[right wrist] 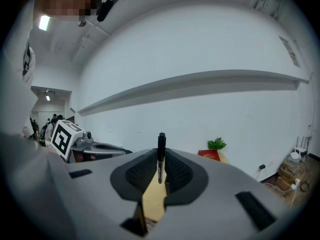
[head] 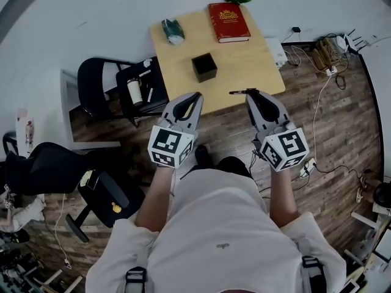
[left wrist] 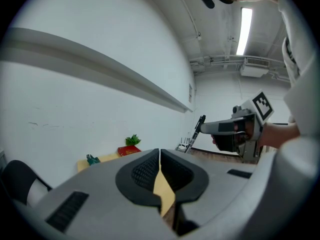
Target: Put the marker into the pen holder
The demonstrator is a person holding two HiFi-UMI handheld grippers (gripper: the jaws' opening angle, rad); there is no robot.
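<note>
Carrying the marker to the holder is, by my reading, the step in hand. The right gripper has its jaws clenched on the marker. In the head view the marker lies crosswise at the jaw tips, over the near edge of the bench. Most of its visible length pokes toward the left gripper. The left gripper's jaws are pressed together with nothing between them, and it hangs beside the right one, apart from it. The holder, a black open-topped box, stands on the bench ahead. It sits between a red book and the near edge, apart from both.

To do this well, the right gripper should turn so the marker points down before it reaches the holder. One end then wants lining up over the opening and lowering inside the walls before the jaws let go. Releasing too high or at a slant could bounce the marker off the rim or tip the holder. The left gripper is best held clear, or ready to steady the holder.
</note>
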